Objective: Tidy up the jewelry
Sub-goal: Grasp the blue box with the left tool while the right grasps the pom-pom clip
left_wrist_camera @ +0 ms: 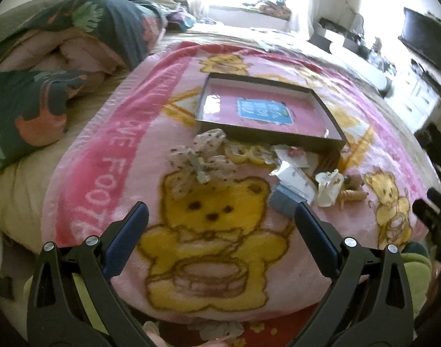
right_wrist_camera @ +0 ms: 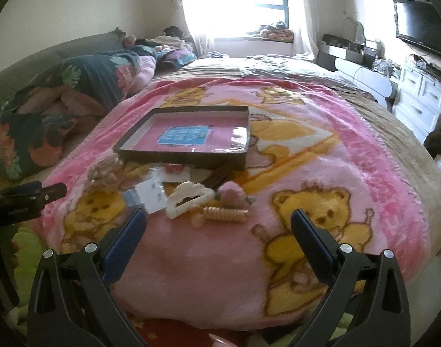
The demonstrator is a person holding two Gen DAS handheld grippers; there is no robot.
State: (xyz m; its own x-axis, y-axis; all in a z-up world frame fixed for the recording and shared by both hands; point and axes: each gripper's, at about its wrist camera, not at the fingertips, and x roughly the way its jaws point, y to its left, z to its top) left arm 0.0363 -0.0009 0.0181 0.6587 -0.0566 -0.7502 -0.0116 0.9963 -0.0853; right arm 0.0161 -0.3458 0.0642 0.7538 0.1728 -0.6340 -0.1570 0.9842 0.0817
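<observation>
White claw hair clip point(right_wrist_camera: 188, 199) beside pink spiral clip point(right_wrist_camera: 224, 214), near dark tray point(right_wrist_camera: 185, 156). Left gripper point(left_wrist_camera: 220, 217) spread wide, empty. Right gripper point(right_wrist_camera: 219, 222) likewise.

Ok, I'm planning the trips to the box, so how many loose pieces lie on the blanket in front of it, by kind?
Lace bow: 1
White claw clip: 1
Pink fuzzy piece: 1
Beige spiral clip: 1
Blue-grey small box: 1
Brown stick bundle: 1
Paper cards: 2, overlapping
Total: about 8; smaller pieces may be hidden.

Left gripper point(left_wrist_camera: 220, 217) and right gripper point(right_wrist_camera: 219, 224) — jaws spread wide, empty
</observation>
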